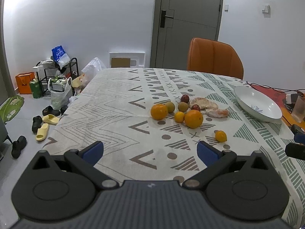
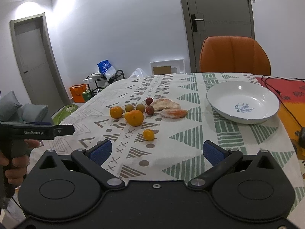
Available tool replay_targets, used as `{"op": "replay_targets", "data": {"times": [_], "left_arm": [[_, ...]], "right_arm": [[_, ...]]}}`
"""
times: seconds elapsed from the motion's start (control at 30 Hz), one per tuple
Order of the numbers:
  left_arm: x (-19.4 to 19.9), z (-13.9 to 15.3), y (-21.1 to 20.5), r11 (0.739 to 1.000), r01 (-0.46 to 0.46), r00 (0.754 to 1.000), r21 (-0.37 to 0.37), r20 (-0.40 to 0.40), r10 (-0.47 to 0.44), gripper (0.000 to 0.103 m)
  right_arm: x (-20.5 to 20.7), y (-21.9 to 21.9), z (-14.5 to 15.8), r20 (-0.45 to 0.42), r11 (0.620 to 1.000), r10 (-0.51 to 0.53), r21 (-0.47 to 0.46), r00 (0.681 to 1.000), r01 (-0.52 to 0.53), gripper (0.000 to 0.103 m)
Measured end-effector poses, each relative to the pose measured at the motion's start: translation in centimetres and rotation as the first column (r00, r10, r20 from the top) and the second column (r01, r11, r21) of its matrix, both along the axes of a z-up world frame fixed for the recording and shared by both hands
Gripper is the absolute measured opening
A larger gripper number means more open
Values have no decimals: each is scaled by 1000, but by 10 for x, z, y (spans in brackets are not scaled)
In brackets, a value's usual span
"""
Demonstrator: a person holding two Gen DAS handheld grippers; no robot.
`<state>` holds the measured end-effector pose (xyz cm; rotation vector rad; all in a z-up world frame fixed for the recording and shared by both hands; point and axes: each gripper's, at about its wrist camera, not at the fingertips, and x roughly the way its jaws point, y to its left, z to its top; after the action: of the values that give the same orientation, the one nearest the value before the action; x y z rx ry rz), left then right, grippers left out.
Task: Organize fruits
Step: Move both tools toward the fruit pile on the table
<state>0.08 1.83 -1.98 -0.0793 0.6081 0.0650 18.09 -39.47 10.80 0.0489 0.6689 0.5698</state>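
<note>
A cluster of fruit lies mid-table: two large oranges (image 1: 193, 118) (image 1: 159, 111), a small yellow citrus (image 1: 179, 116), two greenish-brown fruits (image 1: 183, 106), two dark red ones (image 1: 185, 98) and peeled citrus pieces (image 1: 203, 103). One small orange fruit (image 1: 221, 136) (image 2: 148, 134) sits apart, nearer me. An empty white plate (image 2: 243, 101) (image 1: 257, 103) stands to the right. My left gripper (image 1: 150, 150) is open, short of the fruit, holding nothing. My right gripper (image 2: 157, 151) is open too, just behind the lone small fruit.
An orange chair (image 2: 234, 54) stands at the table's far side. Black cables (image 2: 276, 89) and a red-orange mat (image 2: 289, 93) lie right of the plate. A glass (image 1: 299, 110) is at the right edge. Shoes and bags clutter the floor (image 1: 47, 99) on the left.
</note>
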Motion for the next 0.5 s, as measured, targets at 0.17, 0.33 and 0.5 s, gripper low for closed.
{"op": "replay_targets", "data": {"times": [0.17,0.33,0.5], "left_arm": [[-2,1,-2,1000,14,1000,14,-2,-14,103],[-1,1,-3,1000,13,1000,19,-3,-13,103],[0,1,-4,1000,14,1000,25,-13,-14,103]], "right_arm": [[0,-1,0,1,1000,-1,4,1000,1,103],[0,-3,-2,-6,1000,-8,9,1000,8,103],[1,-3,-2,-7,1000,-11,7,1000,11,103]]}}
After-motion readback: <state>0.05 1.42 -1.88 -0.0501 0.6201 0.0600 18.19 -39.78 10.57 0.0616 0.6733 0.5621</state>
